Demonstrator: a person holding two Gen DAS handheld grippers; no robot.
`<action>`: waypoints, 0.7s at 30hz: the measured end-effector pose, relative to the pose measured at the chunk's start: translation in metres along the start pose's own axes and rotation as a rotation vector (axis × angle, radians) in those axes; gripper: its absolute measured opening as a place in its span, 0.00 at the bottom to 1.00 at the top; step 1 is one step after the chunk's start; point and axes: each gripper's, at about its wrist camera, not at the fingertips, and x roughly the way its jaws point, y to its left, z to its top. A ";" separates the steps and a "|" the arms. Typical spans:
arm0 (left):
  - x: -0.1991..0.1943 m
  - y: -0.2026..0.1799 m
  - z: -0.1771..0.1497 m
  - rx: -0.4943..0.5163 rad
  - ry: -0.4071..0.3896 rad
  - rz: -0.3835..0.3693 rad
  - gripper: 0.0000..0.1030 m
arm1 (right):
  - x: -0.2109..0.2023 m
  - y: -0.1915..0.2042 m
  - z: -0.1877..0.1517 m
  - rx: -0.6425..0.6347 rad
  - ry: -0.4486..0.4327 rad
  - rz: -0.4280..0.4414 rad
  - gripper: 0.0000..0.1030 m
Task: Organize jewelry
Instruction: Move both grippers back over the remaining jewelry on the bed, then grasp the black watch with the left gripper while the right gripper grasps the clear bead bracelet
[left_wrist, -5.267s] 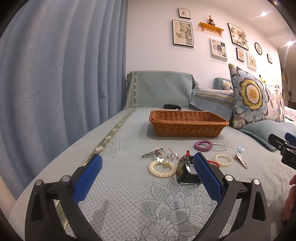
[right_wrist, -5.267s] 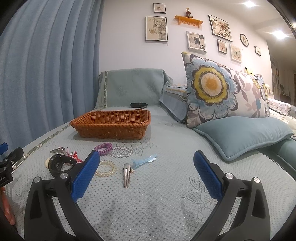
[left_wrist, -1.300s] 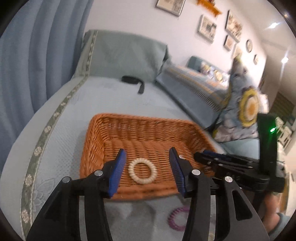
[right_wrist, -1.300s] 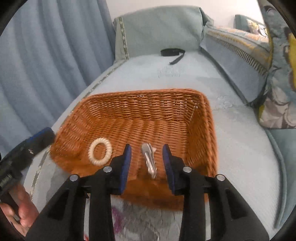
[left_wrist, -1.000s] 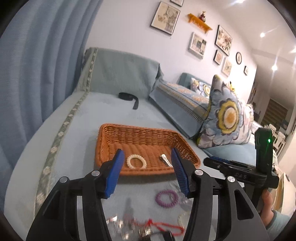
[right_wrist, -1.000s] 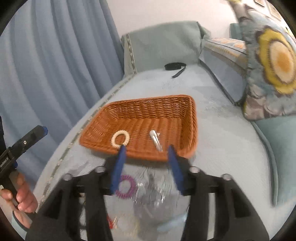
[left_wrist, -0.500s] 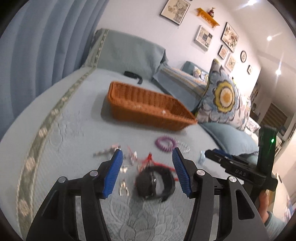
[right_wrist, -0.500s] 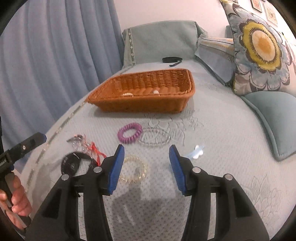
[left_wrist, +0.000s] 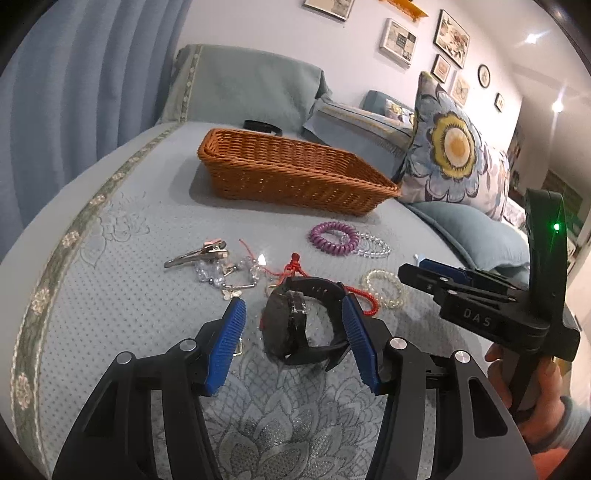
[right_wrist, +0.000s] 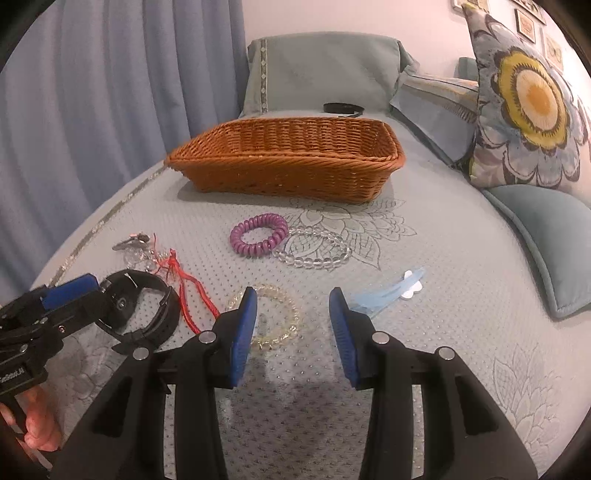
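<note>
A black watch (left_wrist: 303, 321) lies on the pale green bed cover. My left gripper (left_wrist: 293, 301) is open with the watch between its blue pads; the right pad sits close against the strap, the left pad stands apart. My right gripper (right_wrist: 292, 291) hovers low over a pale yellow bead bracelet (right_wrist: 291, 314). Its jaws are closing and the pads do not press on the bracelet. A purple coil hair tie (right_wrist: 258, 234), a clear bead bracelet (right_wrist: 314, 253), a light blue hair clip (right_wrist: 388, 291), a red cord (right_wrist: 192, 291) and a silver clip (left_wrist: 197, 254) lie around. The wicker basket (right_wrist: 288, 162) stands beyond.
A flowered cushion (right_wrist: 532, 96) and a teal pillow (right_wrist: 546, 229) bound the right side. Blue curtains (right_wrist: 92, 92) hang at the left, past the bed's edge. A black strap (right_wrist: 341, 108) lies behind the basket. A hand (left_wrist: 535, 398) holds the right gripper's handle.
Both grippers came back from over the basket and sank toward the bed cover. The left one now straddles the watch. The right one's jaws have narrowed above the yellow bracelet.
</note>
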 end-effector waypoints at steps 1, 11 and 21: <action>0.002 -0.001 -0.001 0.004 0.010 0.005 0.48 | 0.002 0.001 0.000 -0.005 0.006 -0.005 0.36; 0.016 0.001 -0.002 -0.006 0.058 0.035 0.21 | 0.018 0.007 0.000 -0.024 0.075 -0.035 0.34; 0.014 -0.005 -0.006 0.017 0.041 0.059 0.18 | 0.024 0.015 -0.003 -0.067 0.101 -0.023 0.10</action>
